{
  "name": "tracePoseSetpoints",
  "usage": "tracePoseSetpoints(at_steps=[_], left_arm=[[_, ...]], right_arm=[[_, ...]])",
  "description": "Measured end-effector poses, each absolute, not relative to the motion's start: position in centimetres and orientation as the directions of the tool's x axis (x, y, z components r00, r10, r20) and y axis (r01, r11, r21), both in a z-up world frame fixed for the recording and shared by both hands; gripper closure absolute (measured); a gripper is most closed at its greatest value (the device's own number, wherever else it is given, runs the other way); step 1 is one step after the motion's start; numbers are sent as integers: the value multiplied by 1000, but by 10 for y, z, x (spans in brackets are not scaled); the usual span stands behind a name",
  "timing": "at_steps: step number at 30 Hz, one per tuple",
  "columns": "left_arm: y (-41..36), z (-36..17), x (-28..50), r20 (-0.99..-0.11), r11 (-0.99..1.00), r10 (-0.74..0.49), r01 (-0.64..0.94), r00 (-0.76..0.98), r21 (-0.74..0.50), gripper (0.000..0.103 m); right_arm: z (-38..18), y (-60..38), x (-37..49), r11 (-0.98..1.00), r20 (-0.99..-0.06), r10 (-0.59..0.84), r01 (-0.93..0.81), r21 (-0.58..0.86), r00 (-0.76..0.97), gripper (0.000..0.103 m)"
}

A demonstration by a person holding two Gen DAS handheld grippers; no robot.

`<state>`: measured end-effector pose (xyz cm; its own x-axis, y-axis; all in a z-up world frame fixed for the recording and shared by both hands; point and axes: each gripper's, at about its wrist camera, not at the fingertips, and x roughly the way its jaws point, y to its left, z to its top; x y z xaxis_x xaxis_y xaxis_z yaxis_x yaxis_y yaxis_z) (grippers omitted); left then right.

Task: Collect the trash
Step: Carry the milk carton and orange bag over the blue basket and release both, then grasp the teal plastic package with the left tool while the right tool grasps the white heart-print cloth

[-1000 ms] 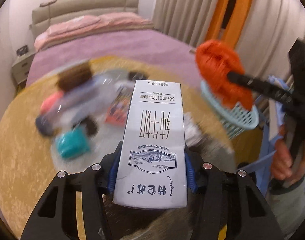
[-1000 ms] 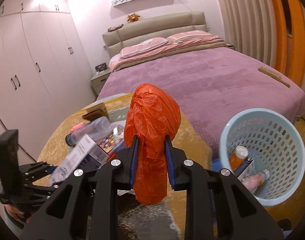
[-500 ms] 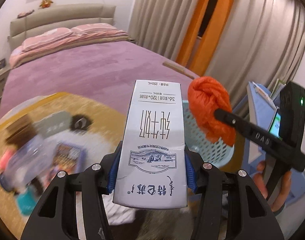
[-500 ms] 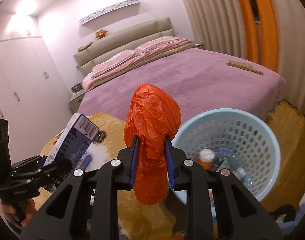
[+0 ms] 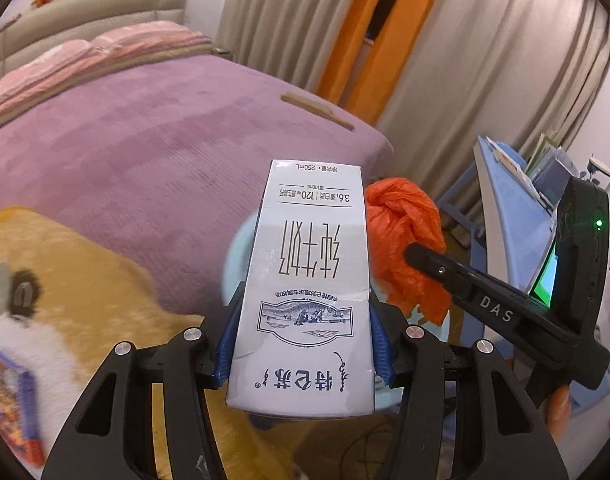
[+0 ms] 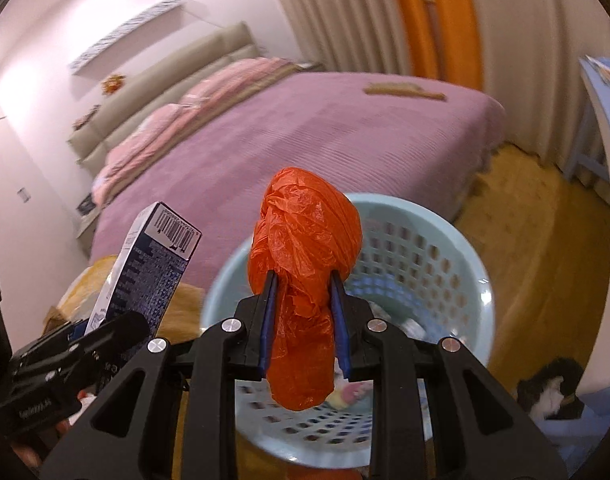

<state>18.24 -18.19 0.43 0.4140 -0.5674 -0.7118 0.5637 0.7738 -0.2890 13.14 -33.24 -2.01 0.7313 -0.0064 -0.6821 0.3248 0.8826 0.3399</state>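
Now both grippers have swung away from the cluttered yellow rug [image 5: 85, 280] toward the pale blue basket [image 6: 437, 240]; a second ago the basket stood off to the right, and it now lies directly under the right gripper [image 6: 305, 300], filling the lower middle of its view. The rug's scattered litter has slid to the left edge of the left view.

Count: two grippers, one milk carton [image 5: 305, 288], one orange plastic bag [image 6: 305, 240], one basket.

The left gripper [image 5: 303, 340] is clamped on the carton, blue pads pressing both narrow sides. The carton is a rectangular white paperboard box, held upside down, its printing inverted. The right gripper is clamped on the bag, a crumpled, glossy thin-film bundle bulging above the pads and hanging below them, over the basket's mouth. The carton sits just left of the bag, near the basket's left rim.

The basket is round, plastic, perforated with a grid of holes, and holds several blurred items. Behind lies a bed [image 5: 145, 140] with a ribbed purple cover
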Motion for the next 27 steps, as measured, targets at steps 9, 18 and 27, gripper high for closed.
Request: tracePoseSetpoints(at_steps=[9, 18, 27], left_arm=[[-208, -13, 188, -715, 761, -584, 566, 383, -318, 30], [-182, 6, 161, -665, 754, -608, 578, 434, -312, 30], [-117, 45, 128, -584, 782, -604, 546, 542, -301, 30]], right_arm=[[-49, -366, 125, 831, -728, -39, 427, 356, 684, 42], [-28, -353, 107, 853, -693, -25, 377, 361, 721, 42], [24, -288, 89, 908, -608, 56, 213, 361, 792, 42]])
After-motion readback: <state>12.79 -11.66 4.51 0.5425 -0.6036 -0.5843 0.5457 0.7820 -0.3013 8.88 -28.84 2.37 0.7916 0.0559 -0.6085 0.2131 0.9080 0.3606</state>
